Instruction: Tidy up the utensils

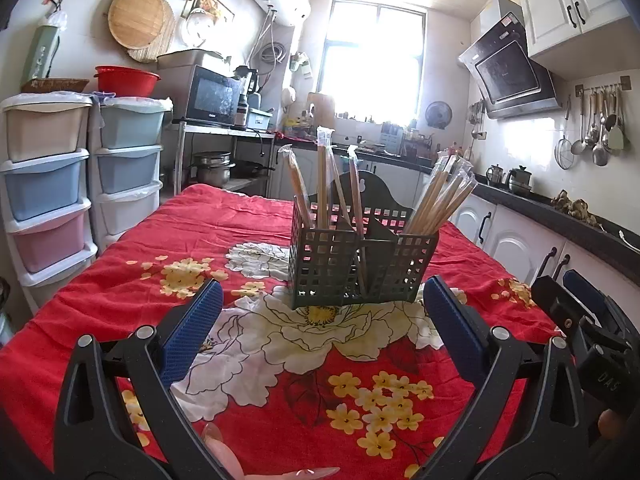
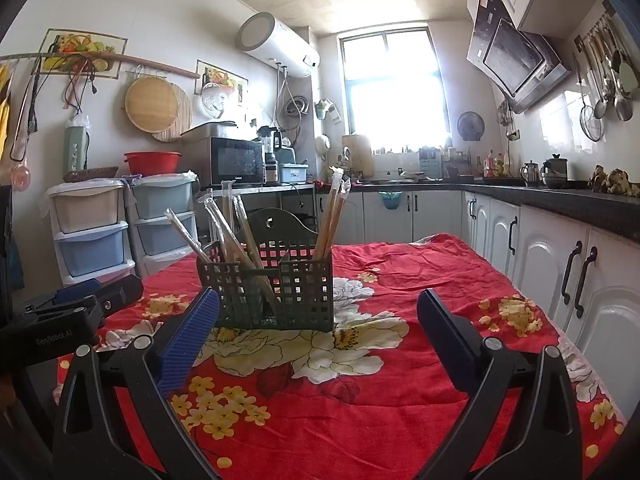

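Both hand-held grippers, left (image 1: 322,300) and right (image 2: 318,312), gape empty before the basket (image 1: 360,256) mid-table; pinch one wrapped chopstick (image 1: 354,184) high, lift straight.

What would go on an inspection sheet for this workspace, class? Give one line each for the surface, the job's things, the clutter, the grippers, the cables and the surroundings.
Surface: table under a red floral cloth, wrinkled.
Job's things: dark green lattice caddy stands upright on the cloth; wrapped chopsticks bunch in its right compartment, and looser wrapped chopsticks lean in the left.
Clutter: nothing seen on the cloth apart from the caddy.
Grippers: left gripper open, holding nothing, short of the caddy; right gripper open, holding nothing.
Cables: nothing seen on the table; cords hang on the far wall.
Surroundings: drawer towers, microwave, counter, hanging ladles.
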